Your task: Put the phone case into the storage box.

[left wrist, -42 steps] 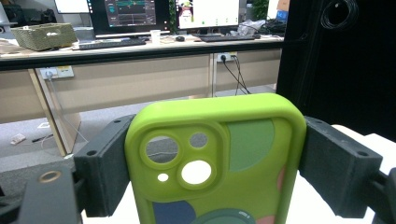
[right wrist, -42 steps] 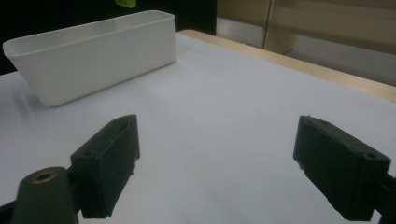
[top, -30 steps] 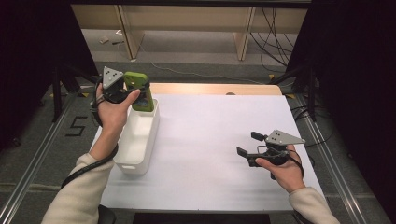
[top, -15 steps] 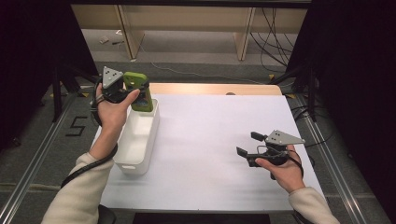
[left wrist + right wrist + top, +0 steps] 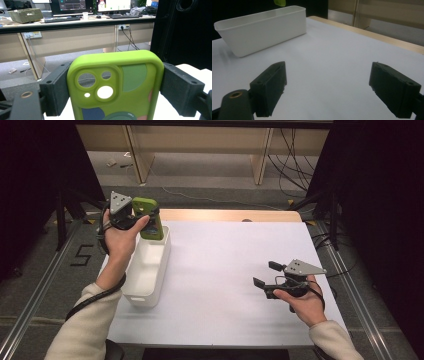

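High view: green phone case (image 5: 148,218) held upright over the far end of the white bin (image 5: 148,270), clamped in the left gripper (image 5: 141,215). Case is clear of the bin floor as far as I can tell; whether its lower edge touches the rim I can't say from this angle.

Left gripper view: both black jaws press on the long sides of the phone case (image 5: 117,85), one on each side, back face toward the camera. Camera cutout with round holes sits upper left on the case; grey-green, dark blue and pinkish shapes printed on the lime body. Grip looks square, case not tilted between the pads.

Left hand (image 5: 121,236) wraps the gripper body, cable trailing back along the sleeve.

Bin: long white rectangular tub, on the left side of the white table surface (image 5: 225,270), long axis running away from the person.

Right gripper (image 5: 265,276) sits well apart from the bin, low over the right part of the table, in the right hand (image 5: 302,302). Right gripper view: jaws spread wide, nothing between them, bare white surface under them, white bin (image 5: 262,28) farther off with a bit of the green case (image 5: 280,2) above it.
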Tool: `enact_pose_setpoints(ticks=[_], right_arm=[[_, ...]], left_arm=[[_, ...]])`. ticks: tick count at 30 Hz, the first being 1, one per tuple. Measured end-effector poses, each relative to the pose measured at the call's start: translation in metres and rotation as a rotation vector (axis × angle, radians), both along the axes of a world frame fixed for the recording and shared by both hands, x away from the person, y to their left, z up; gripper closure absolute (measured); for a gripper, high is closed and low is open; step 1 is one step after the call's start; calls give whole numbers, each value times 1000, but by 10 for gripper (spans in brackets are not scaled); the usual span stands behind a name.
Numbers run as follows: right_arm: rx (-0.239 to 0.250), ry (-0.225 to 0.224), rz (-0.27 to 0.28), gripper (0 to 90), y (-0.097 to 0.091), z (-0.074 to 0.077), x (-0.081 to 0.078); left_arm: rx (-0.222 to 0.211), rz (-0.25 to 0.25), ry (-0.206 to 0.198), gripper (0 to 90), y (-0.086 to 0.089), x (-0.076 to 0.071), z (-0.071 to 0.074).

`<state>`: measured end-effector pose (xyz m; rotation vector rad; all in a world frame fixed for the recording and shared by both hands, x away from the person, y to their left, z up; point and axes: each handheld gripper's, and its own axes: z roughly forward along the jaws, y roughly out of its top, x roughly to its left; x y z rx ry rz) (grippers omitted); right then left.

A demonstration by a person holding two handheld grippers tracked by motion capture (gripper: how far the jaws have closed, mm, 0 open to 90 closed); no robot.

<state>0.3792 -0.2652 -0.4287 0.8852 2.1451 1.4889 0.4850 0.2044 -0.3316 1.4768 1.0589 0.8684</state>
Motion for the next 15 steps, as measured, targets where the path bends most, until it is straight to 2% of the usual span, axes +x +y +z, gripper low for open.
enact_pose_setpoints(ticks=[15], right_arm=[[-1, 3, -1, 156, 0, 0, 0]], left_arm=[[2, 1, 19, 164, -1, 7, -4]])
